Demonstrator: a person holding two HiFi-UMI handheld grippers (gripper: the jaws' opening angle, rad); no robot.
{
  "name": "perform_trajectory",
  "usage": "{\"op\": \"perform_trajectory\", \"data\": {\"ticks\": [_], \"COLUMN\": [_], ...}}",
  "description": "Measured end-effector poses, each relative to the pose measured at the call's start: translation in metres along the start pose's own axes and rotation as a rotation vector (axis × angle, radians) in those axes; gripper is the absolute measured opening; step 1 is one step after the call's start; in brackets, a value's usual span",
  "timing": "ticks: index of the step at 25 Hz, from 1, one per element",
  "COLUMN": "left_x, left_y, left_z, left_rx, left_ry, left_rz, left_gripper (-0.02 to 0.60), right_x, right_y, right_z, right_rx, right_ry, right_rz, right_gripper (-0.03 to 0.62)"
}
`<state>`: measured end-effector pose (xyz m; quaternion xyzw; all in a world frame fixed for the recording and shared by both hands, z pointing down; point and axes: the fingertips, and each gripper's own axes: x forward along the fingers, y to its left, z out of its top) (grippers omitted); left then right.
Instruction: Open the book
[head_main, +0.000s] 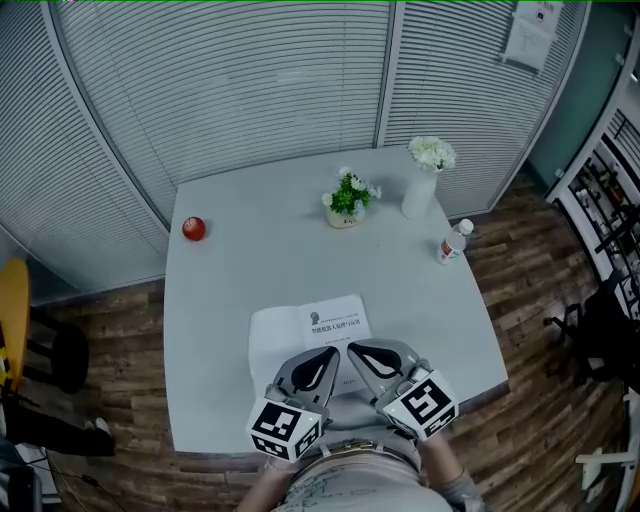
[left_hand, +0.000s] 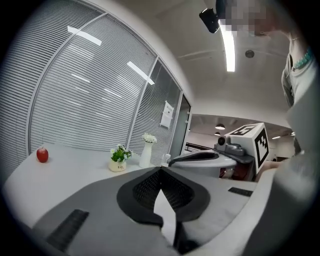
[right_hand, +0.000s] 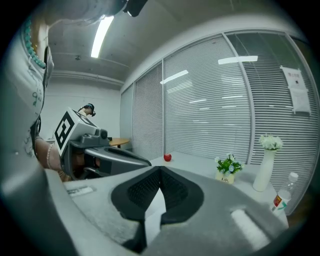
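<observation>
Left tool (head_main: 331, 352), right tool (head_main: 354, 348): jaws together, tips over thin white paper book (head_main: 310, 325) on grey bench (head_main: 250, 270). Well ahead, tall white vase (head_main: 419, 195) holds white flowers (head_main: 432, 152); small pot (head_main: 341, 217) holds green plant (head_main: 348, 193).

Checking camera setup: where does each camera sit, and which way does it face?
Head view: on the head, steeply down at table, book; both grippers, torso show.
Left gripper view: on the left gripper, along its shut jaws toward the blinds; right gripper at right.
Right gripper view: on the right gripper, facing likewise; left gripper at left.
All share apple, vase.
</observation>
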<state>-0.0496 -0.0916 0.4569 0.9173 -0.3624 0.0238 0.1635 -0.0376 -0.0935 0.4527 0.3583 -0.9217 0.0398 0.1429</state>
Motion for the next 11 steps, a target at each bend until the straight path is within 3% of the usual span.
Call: {"op": "perform_trajectory", "data": {"ticks": [11], "left_x": [-0.0016], "left_y": [-0.0004], "left_z": [0.0010], "left_rx": [-0.020], "left_ry": [-0.005], "left_rz": [-0.002], "left_gripper": [-0.002], "right_x": [0.0000], "right_y": [0.0027], "right_z": [-0.0006], "right_rx": [-0.004], "right_ry": [0.013], "right_rz": [0.006], "right_gripper": [0.002]}}
